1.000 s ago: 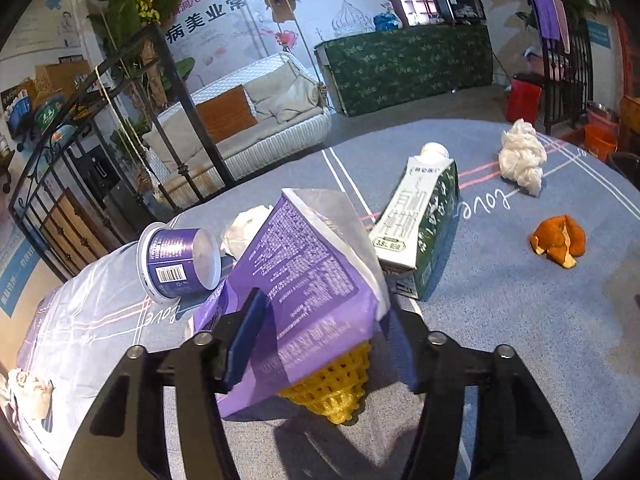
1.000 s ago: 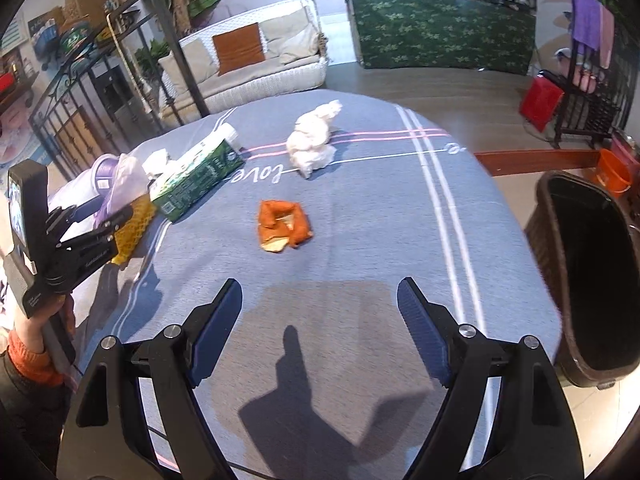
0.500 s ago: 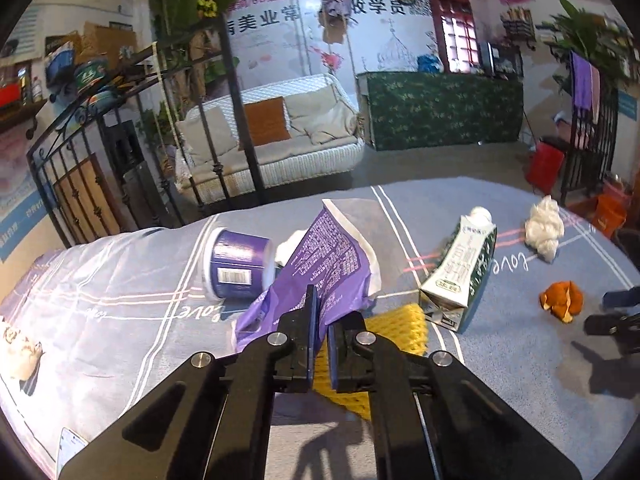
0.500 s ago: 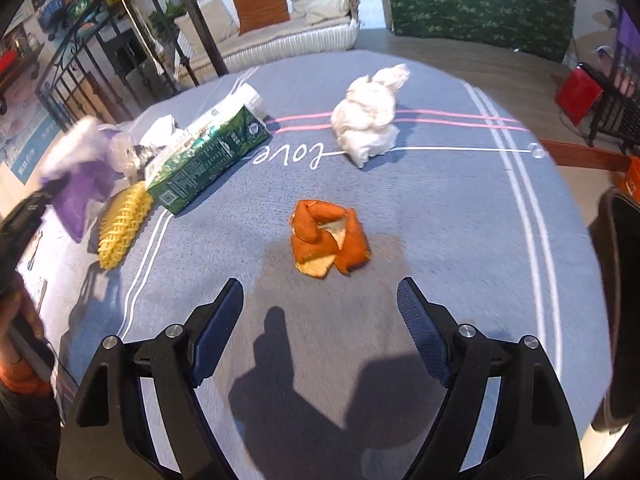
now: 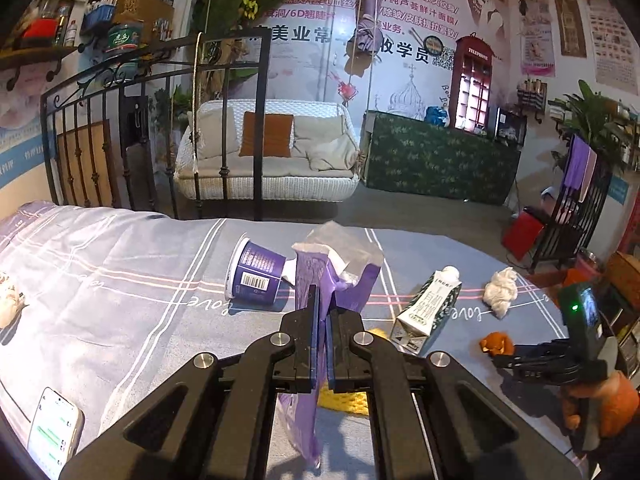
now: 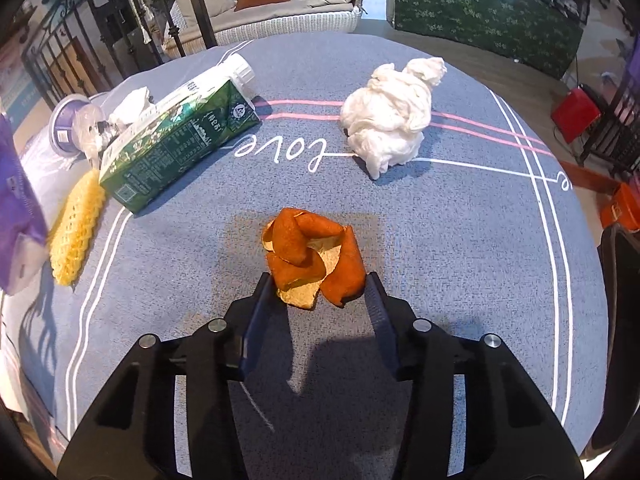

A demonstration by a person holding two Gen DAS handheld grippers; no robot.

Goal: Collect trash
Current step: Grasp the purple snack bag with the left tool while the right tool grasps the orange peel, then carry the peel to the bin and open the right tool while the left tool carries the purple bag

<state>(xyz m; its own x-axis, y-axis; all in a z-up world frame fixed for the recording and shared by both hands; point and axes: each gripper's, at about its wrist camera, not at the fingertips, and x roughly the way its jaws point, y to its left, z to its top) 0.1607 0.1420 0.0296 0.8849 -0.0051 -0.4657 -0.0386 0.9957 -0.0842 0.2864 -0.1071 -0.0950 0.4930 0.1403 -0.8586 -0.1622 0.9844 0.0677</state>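
Note:
My left gripper (image 5: 323,304) is shut on a purple plastic bag (image 5: 308,272), which hangs lifted off the grey-blue tablecloth (image 5: 120,320). In the right wrist view the bag (image 6: 16,208) shows at the far left edge. A curled orange peel (image 6: 304,244) lies on the cloth between the fingers of my right gripper (image 6: 318,284). Its jaws are closing, one on each side of the peel, with a sliver of gap still showing. From the left wrist view the right gripper (image 5: 500,356) sits low beside the peel (image 5: 495,342), held by a hand in an orange sleeve.
A green milk carton (image 6: 180,140) lies on its side, with a yellow foam net (image 6: 76,232) and a tipped purple cup (image 5: 256,276) near it. A white tissue wad (image 6: 392,120) sits farther back. A phone (image 5: 52,428) lies at the near left. A dark bin (image 6: 620,320) stands off the table's right edge.
The left gripper shut on the purple bag and raised it off the table. The right gripper came forward and down to the orange peel, and its jaws narrowed around it.

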